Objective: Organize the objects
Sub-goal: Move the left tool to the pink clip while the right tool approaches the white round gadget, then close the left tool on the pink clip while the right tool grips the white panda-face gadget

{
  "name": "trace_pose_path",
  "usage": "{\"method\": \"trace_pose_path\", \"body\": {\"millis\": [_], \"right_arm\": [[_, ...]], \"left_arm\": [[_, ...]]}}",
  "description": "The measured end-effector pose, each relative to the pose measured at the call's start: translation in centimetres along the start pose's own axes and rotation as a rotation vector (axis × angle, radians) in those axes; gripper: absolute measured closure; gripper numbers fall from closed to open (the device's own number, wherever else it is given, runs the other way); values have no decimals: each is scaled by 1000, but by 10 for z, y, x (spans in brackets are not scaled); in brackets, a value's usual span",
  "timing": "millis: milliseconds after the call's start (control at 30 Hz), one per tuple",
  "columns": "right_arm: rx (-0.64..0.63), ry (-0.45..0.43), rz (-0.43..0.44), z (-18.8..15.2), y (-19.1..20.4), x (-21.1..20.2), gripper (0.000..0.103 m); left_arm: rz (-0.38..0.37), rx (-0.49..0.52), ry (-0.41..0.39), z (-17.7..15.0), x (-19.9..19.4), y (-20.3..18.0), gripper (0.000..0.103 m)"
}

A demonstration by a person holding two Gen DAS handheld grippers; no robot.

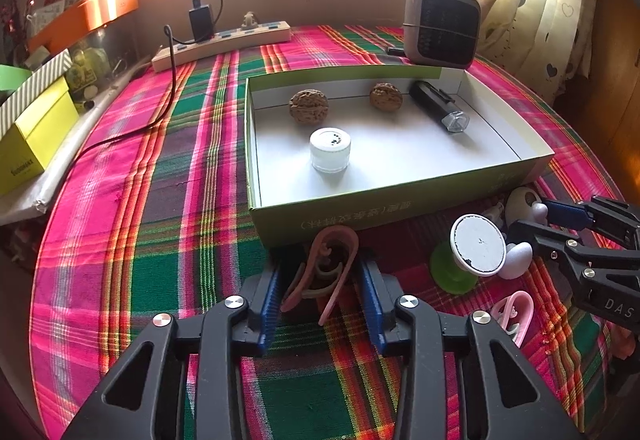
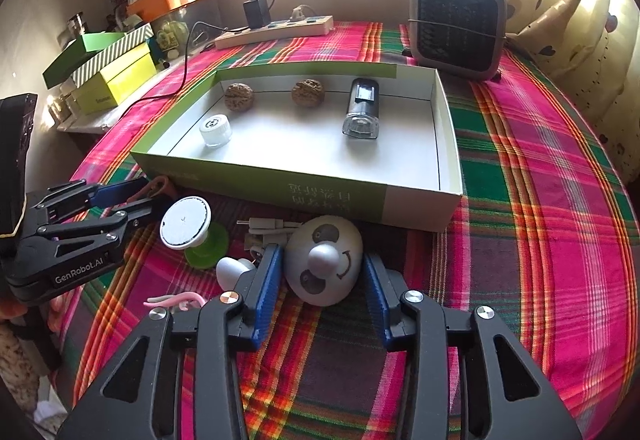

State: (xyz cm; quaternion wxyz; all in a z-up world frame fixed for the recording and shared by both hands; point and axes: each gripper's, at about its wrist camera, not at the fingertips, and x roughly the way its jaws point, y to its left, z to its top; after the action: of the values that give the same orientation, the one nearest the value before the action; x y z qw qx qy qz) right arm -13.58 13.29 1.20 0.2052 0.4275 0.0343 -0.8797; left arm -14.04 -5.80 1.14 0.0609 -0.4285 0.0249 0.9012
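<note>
Blue-padded left gripper (image 1: 324, 300) straddling a pink curly plastic clip (image 1: 326, 266), pads seemingly touching it, right gripper (image 2: 320, 280) clamped on a white egg-shaped smiley toy (image 2: 324, 260), both just before the shallow green-sided cardboard tray (image 1: 400, 196) holding two walnuts (image 1: 308, 107), a white-capped jar (image 1: 330, 149).

- The plaid-clothed table (image 1: 132, 224) carried an open green box (image 1: 400, 200), a power strip (image 1: 224, 42) and a small heater (image 1: 442, 24).
- Pink clips (image 1: 324, 276), a panda-faced egg (image 2: 324, 264) and a green-based stand (image 1: 454, 272) lay before the box.
</note>
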Motion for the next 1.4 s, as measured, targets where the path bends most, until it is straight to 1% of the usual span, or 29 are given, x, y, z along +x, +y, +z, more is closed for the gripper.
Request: {"method": "trace_pose_path", "body": {"millis": [100,167,1033,1400], "right_arm": [[1,0,0,0,0,0,62],[5,-1,3,0,0,0,62],[22,-10,1,0,-4,-2,62],[28,-28,3,-1,-3,-9,62]], "left_arm": [[-5,0,-1,0,-1,0,74],[-5,2,-2,-1,-1,-1,81],[-1,-2,-7,-3,-3,-3,82],[9,-2,-36,-1,-15,-4,82]]}}
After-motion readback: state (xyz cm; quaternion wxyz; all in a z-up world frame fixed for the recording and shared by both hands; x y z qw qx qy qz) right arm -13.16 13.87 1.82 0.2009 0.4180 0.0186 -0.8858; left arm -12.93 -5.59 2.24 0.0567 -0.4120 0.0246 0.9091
